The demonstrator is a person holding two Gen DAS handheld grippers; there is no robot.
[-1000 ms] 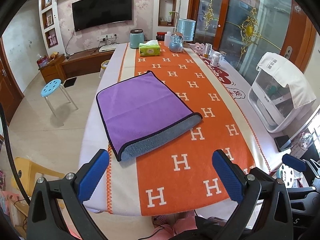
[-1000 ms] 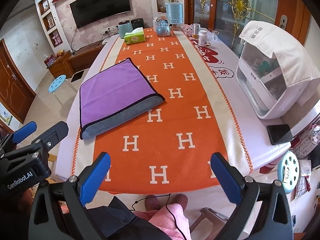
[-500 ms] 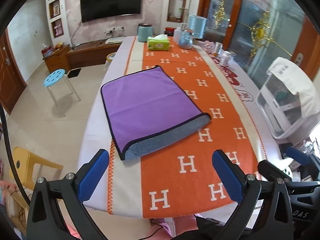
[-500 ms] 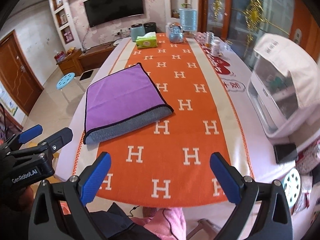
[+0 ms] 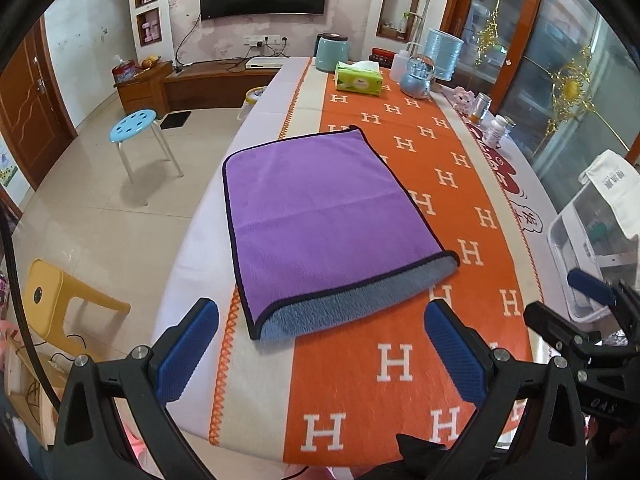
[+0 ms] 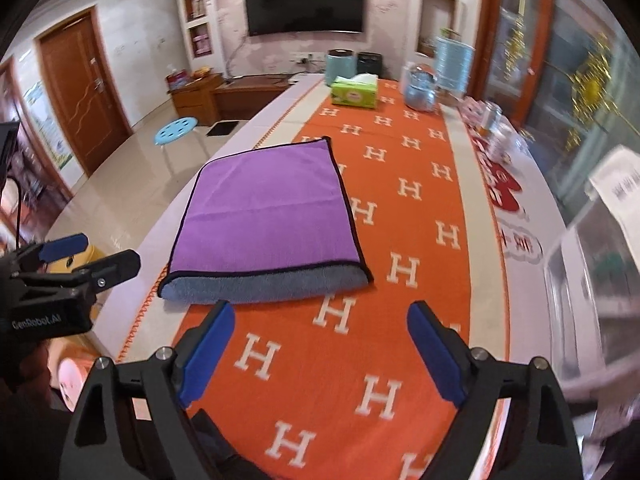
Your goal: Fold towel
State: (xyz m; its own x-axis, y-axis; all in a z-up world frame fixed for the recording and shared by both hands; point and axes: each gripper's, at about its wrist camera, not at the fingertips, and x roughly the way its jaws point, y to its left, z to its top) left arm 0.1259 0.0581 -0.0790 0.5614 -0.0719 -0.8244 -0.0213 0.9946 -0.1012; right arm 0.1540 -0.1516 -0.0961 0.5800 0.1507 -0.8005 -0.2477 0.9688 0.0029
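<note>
Your left gripper (image 5: 322,350) has its fingers spread wide with nothing between them, held above the near end of the tabletop (image 5: 260,380). The purple towel (image 5: 320,216) lies just ahead of those fingers, folded once, its purple face up and a grey underside (image 5: 352,306) showing along the near edge. It rests flat, partly on the orange H-patterned runner (image 5: 400,360) and partly on the pale border to the left finger's side.

Your right gripper (image 6: 320,346) is likewise spread and empty. From it the towel (image 6: 264,208) sits ahead and toward the left finger, its grey edge (image 6: 264,286) just beyond that fingertip; the view is blurred toward the right. The left gripper (image 6: 76,266) shows at the far left of this view.

Far beyond the fingers, at the tabletop's other end, stand a green tissue box (image 5: 358,80), a teal kettle (image 5: 332,52) and a blue glass globe (image 5: 416,76). A clear plastic container (image 5: 588,236) draped with a white cloth sits off to the right finger's side.
</note>
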